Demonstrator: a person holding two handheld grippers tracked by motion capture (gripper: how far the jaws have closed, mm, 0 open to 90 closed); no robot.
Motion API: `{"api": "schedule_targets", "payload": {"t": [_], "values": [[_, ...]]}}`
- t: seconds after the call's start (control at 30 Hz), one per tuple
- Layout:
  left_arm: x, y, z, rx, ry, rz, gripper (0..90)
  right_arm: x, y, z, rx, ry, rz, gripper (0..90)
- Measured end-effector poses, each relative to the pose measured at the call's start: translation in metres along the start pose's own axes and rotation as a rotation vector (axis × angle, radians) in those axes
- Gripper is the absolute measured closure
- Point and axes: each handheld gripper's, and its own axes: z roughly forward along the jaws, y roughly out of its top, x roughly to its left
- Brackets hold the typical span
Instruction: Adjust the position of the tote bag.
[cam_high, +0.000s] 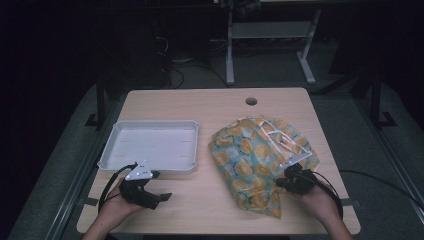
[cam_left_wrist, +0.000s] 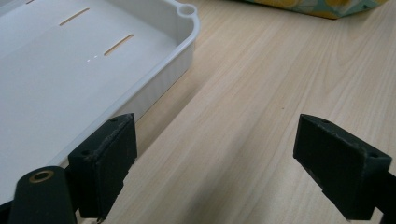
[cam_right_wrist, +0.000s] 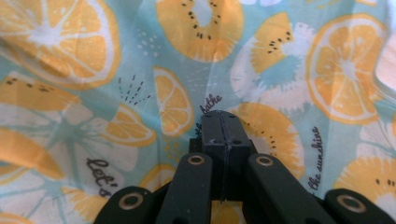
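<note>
A teal cloth printed with orange slices (cam_high: 255, 160) lies crumpled on the right half of the wooden table (cam_high: 210, 107), with white straps (cam_high: 277, 136) on its far part. My right gripper (cam_high: 281, 181) rests at the cloth's near right edge, jaws pressed together; in the right gripper view its tip (cam_right_wrist: 223, 121) hovers just over the printed cloth (cam_right_wrist: 187, 56) with nothing between the pads. My left gripper (cam_high: 161, 186) sits near the front corner of a white tray (cam_high: 150, 124), jaws wide apart (cam_left_wrist: 215, 135) over bare wood, beside the tray's wall (cam_left_wrist: 187, 28).
The tray is empty and has slots in its floor. A round cable hole (cam_high: 251, 101) is near the table's far edge. A desk frame (cam_high: 230, 60) and cables stand on the dark floor behind. A corner of the cloth (cam_left_wrist: 327, 7) lies beyond the left gripper.
</note>
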Motion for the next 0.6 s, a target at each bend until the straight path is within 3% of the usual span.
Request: {"api": "schedule_targets", "payload": {"t": [0.27,0.6], "values": [[-0.002,0.001,0.001,0.006,-0.003,0.010,13.1,-0.019,0.000,-0.002,0.005,-0.043,0.010,90.0],[-0.002,0.001,0.002,0.014,-0.007,0.009,13.1,-0.058,0.012,0.005,-0.012,-0.122,0.041,90.0]]}}
